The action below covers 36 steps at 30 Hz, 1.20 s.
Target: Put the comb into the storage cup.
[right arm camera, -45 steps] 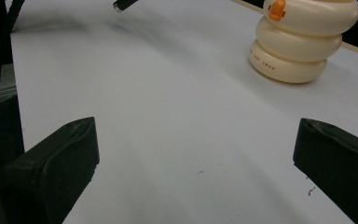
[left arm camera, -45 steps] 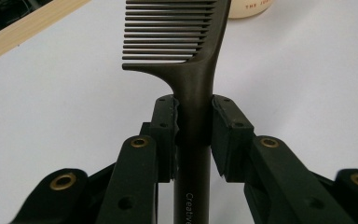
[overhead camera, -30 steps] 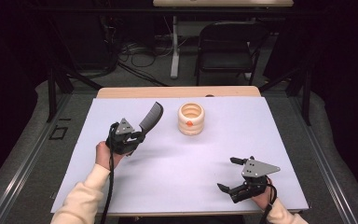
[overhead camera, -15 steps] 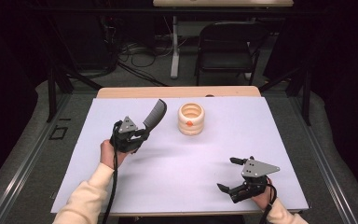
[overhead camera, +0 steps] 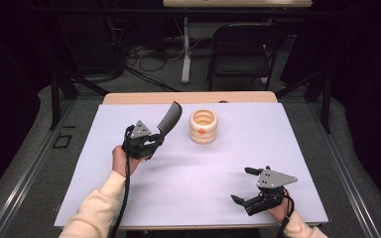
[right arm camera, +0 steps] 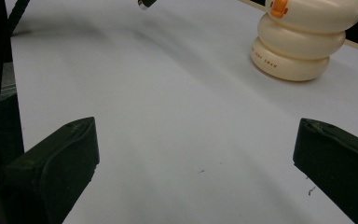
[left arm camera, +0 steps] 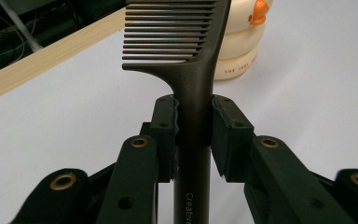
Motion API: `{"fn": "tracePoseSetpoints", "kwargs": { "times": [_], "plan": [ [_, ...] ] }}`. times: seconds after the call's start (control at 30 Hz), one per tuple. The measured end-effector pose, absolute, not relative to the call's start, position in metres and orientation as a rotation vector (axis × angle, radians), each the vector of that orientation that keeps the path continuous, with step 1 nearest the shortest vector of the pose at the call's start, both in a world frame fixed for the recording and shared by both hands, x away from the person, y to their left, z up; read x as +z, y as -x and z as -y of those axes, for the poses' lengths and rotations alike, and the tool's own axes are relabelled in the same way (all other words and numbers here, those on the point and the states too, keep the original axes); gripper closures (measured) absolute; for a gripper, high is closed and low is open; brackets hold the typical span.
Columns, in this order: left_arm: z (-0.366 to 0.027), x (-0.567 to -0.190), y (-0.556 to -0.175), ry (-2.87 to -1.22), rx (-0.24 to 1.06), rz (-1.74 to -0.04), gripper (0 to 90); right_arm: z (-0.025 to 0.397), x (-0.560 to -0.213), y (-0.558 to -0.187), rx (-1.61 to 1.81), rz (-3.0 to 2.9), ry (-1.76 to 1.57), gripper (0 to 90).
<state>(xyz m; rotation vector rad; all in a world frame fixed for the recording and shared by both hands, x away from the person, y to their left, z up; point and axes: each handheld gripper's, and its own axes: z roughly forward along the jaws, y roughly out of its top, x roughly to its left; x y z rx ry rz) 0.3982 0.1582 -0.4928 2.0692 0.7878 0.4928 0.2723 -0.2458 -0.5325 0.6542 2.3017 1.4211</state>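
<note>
1. High view: compared with the picture a second ago, the left gripper (overhead camera: 151, 141) has been carried a little toward the cream holder (overhead camera: 203, 126), while the right gripper (overhead camera: 245, 186) has stayed near the table's (overhead camera: 79, 178) front right corner. The dark comb (overhead camera: 169, 118) is clamped by its handle and held above the table's back left part, its toothed end tilted up toward the far edge. The comb is judged to be on its way to the holder.

2. Left gripper view: the jaws are closed on the comb (left arm camera: 191, 88), one pad on each side of the handle. The comb is dark brown-grey and matte, with fine straight teeth and white lettering low on the handle. The holder (left arm camera: 242, 37) stands just beyond it.

3. Right gripper view: the jaws are spread wide, with nothing between them. The holder (right arm camera: 303, 39), a ringed cream pot bearing an orange mark, is seen near the far edge.
</note>
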Motion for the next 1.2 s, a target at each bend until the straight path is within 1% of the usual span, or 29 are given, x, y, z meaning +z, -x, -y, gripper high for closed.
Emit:
{"fn": "tracePoseSetpoints", "kwargs": {
  "times": [1.2],
  "plan": [
    [-0.131, -0.487, -0.414, -2.003, 0.448, -0.751, 72.1, 0.246, -0.532, -0.272, 1.424, -2.299, -0.657, 0.0]
  ]
}}
